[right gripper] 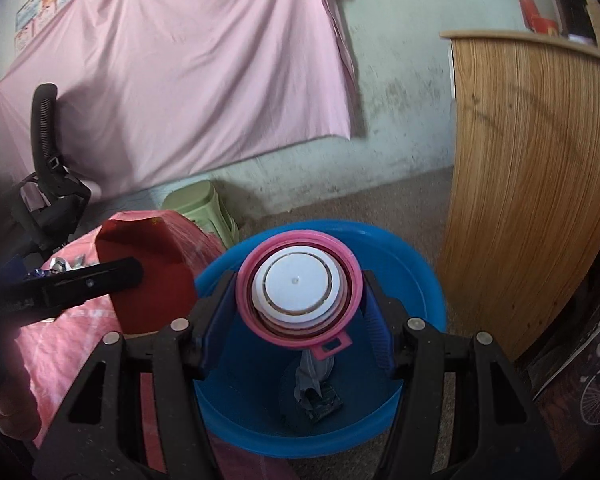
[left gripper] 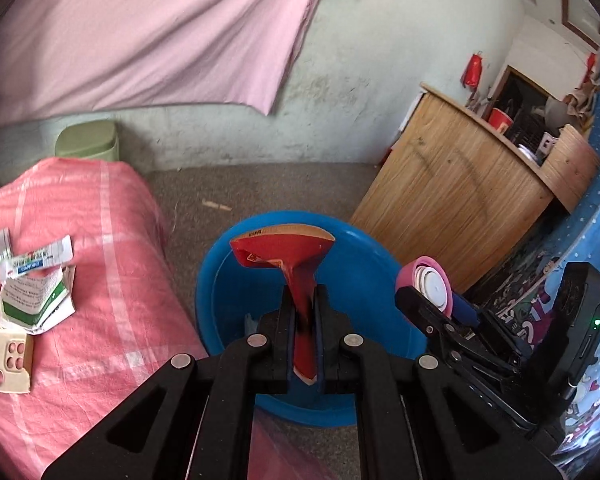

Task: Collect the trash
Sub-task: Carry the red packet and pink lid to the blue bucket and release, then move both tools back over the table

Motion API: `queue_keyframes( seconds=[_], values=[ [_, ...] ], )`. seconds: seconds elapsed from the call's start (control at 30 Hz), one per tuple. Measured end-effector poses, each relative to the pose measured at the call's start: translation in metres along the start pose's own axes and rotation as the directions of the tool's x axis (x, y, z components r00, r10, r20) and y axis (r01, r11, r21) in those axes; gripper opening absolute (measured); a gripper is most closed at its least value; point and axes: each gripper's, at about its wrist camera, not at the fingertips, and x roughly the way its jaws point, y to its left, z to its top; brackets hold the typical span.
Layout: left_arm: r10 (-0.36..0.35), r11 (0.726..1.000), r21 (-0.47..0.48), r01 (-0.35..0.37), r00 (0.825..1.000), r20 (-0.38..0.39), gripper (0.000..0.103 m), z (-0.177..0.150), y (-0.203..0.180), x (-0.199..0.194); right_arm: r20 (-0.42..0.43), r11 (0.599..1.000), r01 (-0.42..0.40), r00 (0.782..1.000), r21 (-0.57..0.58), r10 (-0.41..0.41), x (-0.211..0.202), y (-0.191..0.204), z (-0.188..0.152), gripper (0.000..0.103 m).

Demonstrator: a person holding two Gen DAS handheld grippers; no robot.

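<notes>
My left gripper (left gripper: 304,300) is shut on a flat red cardboard piece (left gripper: 284,248), held on edge over a blue plastic basin (left gripper: 364,256) on the floor. In the right wrist view the red piece (right gripper: 148,264) and the left gripper (right gripper: 132,270) sit left of the basin's rim (right gripper: 420,264). My right gripper (right gripper: 298,292) is shut on a round pink container with a white lid (right gripper: 296,284), held above the basin's inside. The left wrist view shows that container (left gripper: 424,284) and the right gripper (left gripper: 432,300) at the basin's right side. A grey crumpled wrapper (right gripper: 316,392) lies in the basin.
Left of the basin, a pink checked cloth (left gripper: 80,240) carries torn green-and-white cartons (left gripper: 32,292) and a beige card piece (left gripper: 4,360). A green stool (left gripper: 88,140) stands by the wall, and a wooden cabinet (left gripper: 452,192) at the right. A hand (right gripper: 12,412) shows at lower left.
</notes>
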Motion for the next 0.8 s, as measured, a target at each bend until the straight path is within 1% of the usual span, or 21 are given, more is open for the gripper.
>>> queue_keyframes(
  seconds=[0.03,0.07,0.17,0.2,0.27,0.3,0.4,0.43,0.5,0.53,0.6,0.63,0.67,0.7,0.73,0.77,0.8],
  values=[
    [0.010,1.000,-0.006,-0.010,1.000,-0.006,0.007,0.000,0.002,0.001,-0.008,1.000,0.000,1.000,0.003,0.000,0.003,-0.001,0.000,0.076],
    [0.019,1.000,-0.013,-0.019,1.000,-0.011,0.011,0.000,0.005,0.002,-0.012,1.000,0.000,1.000,0.006,0.000,0.006,-0.002,-0.001,0.076],
    [0.028,0.999,-0.026,-0.028,1.000,-0.005,0.029,-0.004,0.010,-0.001,-0.011,1.000,0.002,1.000,0.010,-0.002,0.008,-0.001,0.001,0.077],
    [0.027,0.999,-0.034,-0.026,1.000,0.003,0.032,-0.004,0.012,-0.003,-0.010,1.000,0.004,1.000,0.010,-0.003,0.007,0.000,0.002,0.078],
    [0.028,0.999,-0.046,-0.027,0.999,0.016,0.032,-0.006,0.016,-0.009,0.000,1.000,0.014,1.000,0.011,-0.014,0.005,0.000,0.003,0.082],
    [0.035,0.998,-0.049,-0.033,0.999,0.025,0.033,-0.007,0.018,-0.013,0.010,1.000,0.016,1.000,0.012,-0.016,0.001,0.001,0.004,0.087],
    [0.081,0.996,-0.051,-0.077,0.993,0.082,0.039,-0.010,0.021,-0.032,0.050,1.000,0.019,0.999,0.008,-0.019,-0.012,0.004,0.007,0.093],
    [0.106,0.993,-0.055,-0.100,0.988,0.114,0.040,-0.010,0.023,-0.042,0.065,1.000,0.020,0.998,0.004,-0.020,-0.017,0.006,0.009,0.096],
    [0.126,0.991,-0.063,-0.117,0.978,0.164,0.050,-0.012,0.026,-0.058,0.101,1.000,0.020,0.995,-0.007,-0.019,-0.029,0.011,0.013,0.100],
    [0.135,0.990,-0.065,-0.124,0.973,0.190,0.053,-0.013,0.027,-0.066,0.121,1.000,0.019,0.992,-0.011,-0.017,-0.037,0.015,0.015,0.102],
    [0.156,0.987,-0.066,-0.145,0.957,0.243,0.062,-0.013,0.029,-0.086,0.158,1.000,0.011,0.987,-0.019,-0.008,-0.049,0.024,0.021,0.103],
    [0.172,0.985,-0.066,-0.160,0.947,0.272,0.065,-0.014,0.031,-0.098,0.176,1.000,0.006,0.984,-0.022,-0.002,-0.055,0.028,0.024,0.103],
    [0.184,0.983,-0.067,-0.172,0.936,0.298,0.075,-0.015,0.033,-0.109,0.199,1.000,-0.003,0.980,-0.024,0.008,-0.062,0.033,0.026,0.103],
    [0.196,0.981,-0.069,-0.183,0.924,0.329,0.087,-0.017,0.035,-0.121,0.219,1.000,-0.013,0.976,-0.026,0.019,-0.068,0.038,0.028,0.103],
    [0.210,0.978,-0.073,-0.197,0.909,0.361,0.092,-0.019,0.037,-0.132,0.242,0.999,-0.025,0.970,-0.031,0.032,-0.075,0.045,0.030,0.103],
    [0.229,0.973,-0.078,-0.216,0.890,0.395,0.098,-0.023,0.039,-0.144,0.260,0.999,-0.034,0.965,-0.037,0.042,-0.080,0.051,0.032,0.103],
    [0.245,0.969,-0.082,-0.232,0.872,0.423,0.100,-0.026,0.042,-0.155,0.279,0.998,-0.040,0.959,-0.043,0.050,-0.085,0.058,0.034,0.103]
  ],
)
